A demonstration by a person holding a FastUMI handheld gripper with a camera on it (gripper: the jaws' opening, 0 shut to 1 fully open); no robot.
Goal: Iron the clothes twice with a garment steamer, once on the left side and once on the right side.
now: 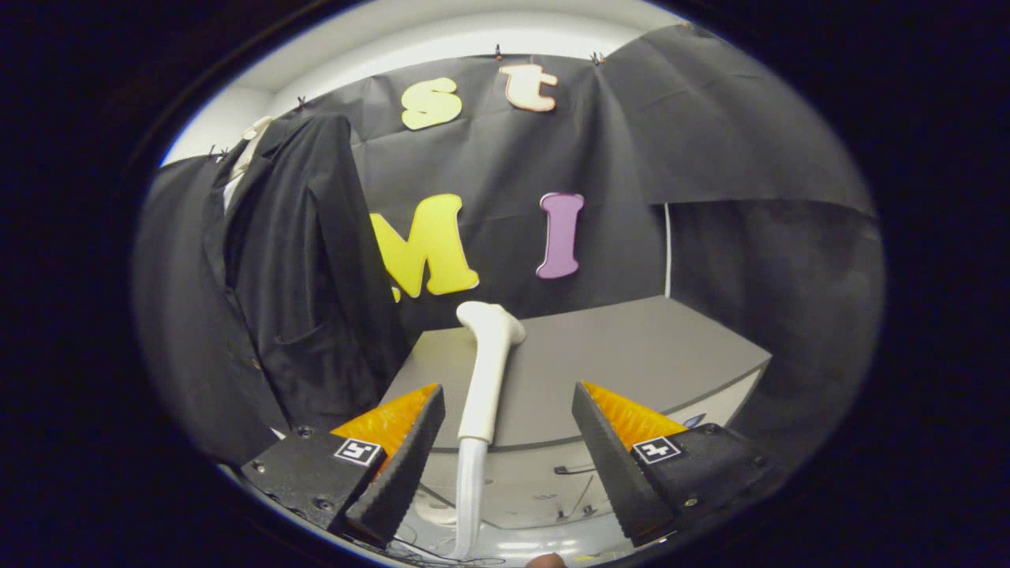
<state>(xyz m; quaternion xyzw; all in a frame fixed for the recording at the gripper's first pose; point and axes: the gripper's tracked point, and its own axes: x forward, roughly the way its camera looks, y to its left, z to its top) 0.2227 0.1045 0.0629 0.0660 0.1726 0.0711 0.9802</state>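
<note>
Two fingers: I see my claw (509, 450) at the bottom of the frame, spread wide open, with nothing squeezed between its fingers.
Steamer: the white steamer (483, 371) stands in the middle of the frame, in the gap between my two fingers but touching neither one, as far as I can tell.
Steamer look: it is a smooth white wand, thin along the handle, with a wider, bent head at the top. A pale hose runs down from its lower end to the bottom of the frame.
Why it stands so: I think the handle is up on end so my claw can close on it from both sides. I cannot see what keeps it upright.
Clothes: a dark jacket (304, 268) hangs at the upper left of the frame, in front of the black wall (710, 134), with a bit of white collar at its top.
Why it hangs: I think it hangs flat and open so I can slide the steamer down the left side and then the right side.
Table: a grey table (647, 347) sits beyond my fingers, right of the jacket.
Step now: I judge I am about to grab the handle. No ironing looks started yet.
Watch out: the handle looks smooth, so it might slip or tip.
</note>
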